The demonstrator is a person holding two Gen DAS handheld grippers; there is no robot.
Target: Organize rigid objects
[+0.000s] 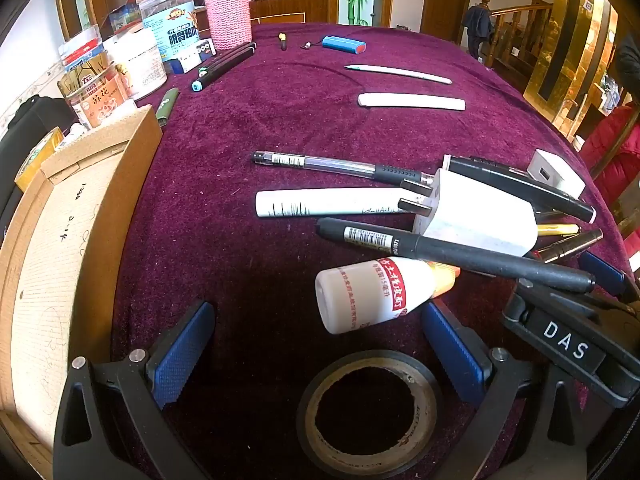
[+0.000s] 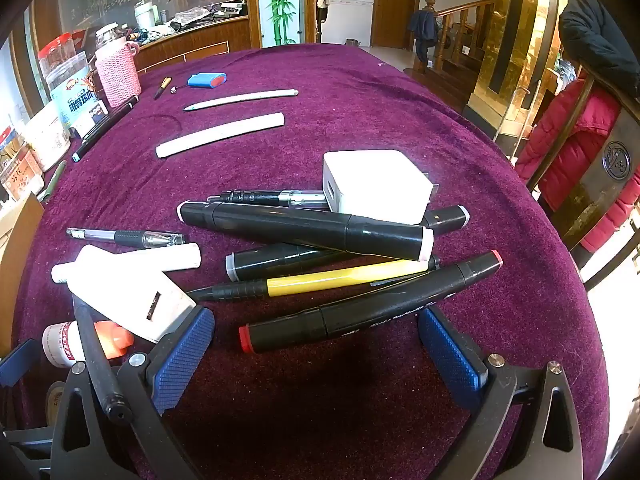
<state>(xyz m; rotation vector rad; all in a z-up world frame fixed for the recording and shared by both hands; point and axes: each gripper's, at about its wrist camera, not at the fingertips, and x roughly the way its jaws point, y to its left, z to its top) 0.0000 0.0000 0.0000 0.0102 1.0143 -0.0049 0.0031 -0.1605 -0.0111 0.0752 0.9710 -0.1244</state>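
Both grippers tilt steeply down toward the purple tablecloth (image 2: 360, 92), side by side at the near edge of a jumble of stationery. The left gripper (image 1: 316, 344) has its blue-padded jaws spread wide with nothing pinched; a roll of dark tape (image 1: 368, 412) lies flat on the cloth between its fingers, and a small white bottle (image 1: 372, 296) lies on its side just past the tips, touching neither pad. The right gripper (image 2: 316, 344) is likewise wide open and empty, bare cloth between its jaws, with a red-tipped black marker (image 2: 372, 304) lying across just beyond its fingertips. Behind that marker the pile stacks up: a yellow pen (image 2: 344, 278), more black markers crossing one another, and a white charger cube (image 2: 376, 186) resting on top. A second white plug adapter (image 1: 476, 216) leans on pens between the two grippers, a long black pen (image 1: 460, 252) lying across it. To the left stands a cardboard box (image 1: 60, 240), open, its wall close beside the left gripper. Further out the cloth is largely free, holding only two pale sticks (image 1: 412, 101), a blue case (image 1: 344, 45) and jars along the far left edge
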